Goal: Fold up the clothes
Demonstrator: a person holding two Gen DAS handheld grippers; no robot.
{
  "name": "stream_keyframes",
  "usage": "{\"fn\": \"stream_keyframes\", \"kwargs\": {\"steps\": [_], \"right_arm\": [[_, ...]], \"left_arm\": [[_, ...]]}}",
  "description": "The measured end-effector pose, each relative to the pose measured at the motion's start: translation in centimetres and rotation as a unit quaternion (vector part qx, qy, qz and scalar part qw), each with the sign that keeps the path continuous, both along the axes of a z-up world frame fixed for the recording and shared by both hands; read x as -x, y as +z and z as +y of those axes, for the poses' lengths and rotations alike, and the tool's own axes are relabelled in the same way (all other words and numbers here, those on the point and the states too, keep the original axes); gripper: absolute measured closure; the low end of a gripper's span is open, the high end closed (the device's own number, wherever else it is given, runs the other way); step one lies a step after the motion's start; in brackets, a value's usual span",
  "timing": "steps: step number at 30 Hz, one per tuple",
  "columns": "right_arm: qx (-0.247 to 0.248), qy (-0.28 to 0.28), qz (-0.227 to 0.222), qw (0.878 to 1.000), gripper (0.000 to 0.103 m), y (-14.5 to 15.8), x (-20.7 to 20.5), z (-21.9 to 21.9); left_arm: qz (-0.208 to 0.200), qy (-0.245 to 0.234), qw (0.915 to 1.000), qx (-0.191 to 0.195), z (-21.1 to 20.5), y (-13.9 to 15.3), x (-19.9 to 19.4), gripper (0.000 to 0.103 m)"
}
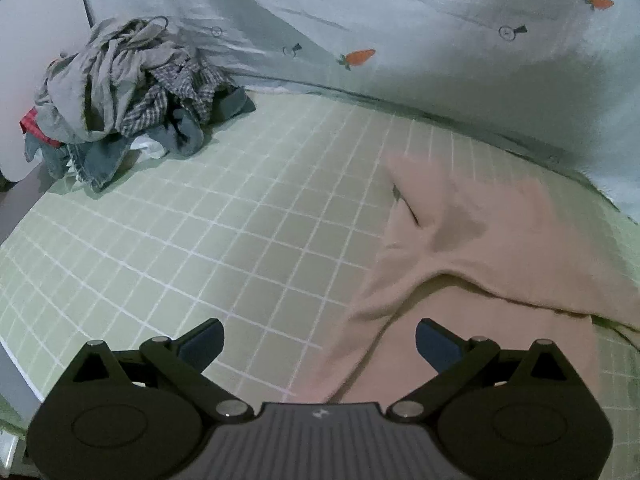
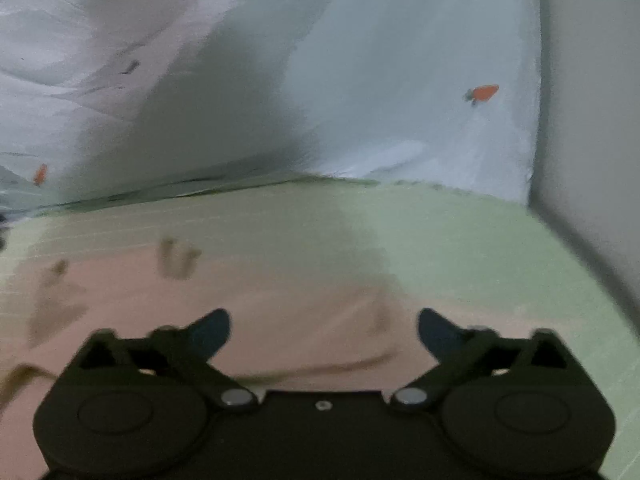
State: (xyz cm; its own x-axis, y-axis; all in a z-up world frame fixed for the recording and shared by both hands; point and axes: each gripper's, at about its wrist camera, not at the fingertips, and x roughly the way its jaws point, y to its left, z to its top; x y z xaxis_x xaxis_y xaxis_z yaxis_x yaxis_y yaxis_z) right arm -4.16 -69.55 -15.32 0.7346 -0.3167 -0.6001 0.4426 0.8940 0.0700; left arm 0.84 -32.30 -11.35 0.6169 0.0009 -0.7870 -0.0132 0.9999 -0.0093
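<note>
Left wrist view: my left tongs [image 1: 320, 340] stand wide open with nothing between them, hovering over a green grid-patterned bed sheet [image 1: 208, 240]. The pink garment [image 1: 492, 240] lies spread and rumpled from the tongs toward two o'clock, one folded edge running past the right finger. A pile of unfolded clothes [image 1: 128, 92] sits at ten o'clock, well apart, against a pale carrot-print quilt [image 1: 400, 20].

Right wrist view, blurred: my right tongs [image 2: 324, 332] are also wide open and empty, above the pink garment [image 2: 260, 320], which fills the lower left. Only here a wall [image 2: 592, 100] shows at three o'clock; the pile is not in view.

I judge I am between folds; next I need to grip a garment edge.
</note>
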Motion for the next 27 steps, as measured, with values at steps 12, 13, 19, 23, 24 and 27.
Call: {"fn": "stream_keyframes", "kwargs": {"steps": [12, 13, 19, 23, 24, 27], "right_arm": [[-0.109, 0.091, 0.038, 0.989, 0.010, -0.6, 0.0, 15.0], [-0.121, 0.097, 0.042, 0.987, 0.014, -0.9, -0.1, 16.2], [-0.166, 0.128, 0.060, 0.976, 0.036, -2.5, -0.6, 23.8], [-0.184, 0.149, 0.060, 0.970, 0.055, -3.4, -1.2, 28.4], [-0.189, 0.150, 0.062, 0.969, 0.056, -3.6, -1.3, 29.3], [-0.199, 0.154, 0.071, 0.965, 0.058, -4.0, -1.5, 31.9]], "left_arm": [[0.024, -0.062, 0.9977, -0.010, 7.6, 0.2, 2.5, 0.002], [0.025, -0.067, 0.9974, -0.009, 8.4, 0.1, 2.6, 0.002], [0.031, -0.106, 0.9937, -0.017, 12.8, -0.3, 3.0, 0.002], [0.030, -0.129, 0.9910, -0.019, 15.6, -0.5, 2.5, 0.002], [0.030, -0.133, 0.9905, -0.021, 16.3, -0.5, 2.2, 0.002], [0.030, -0.145, 0.9885, -0.030, 17.8, -0.7, 1.8, 0.002]]}}
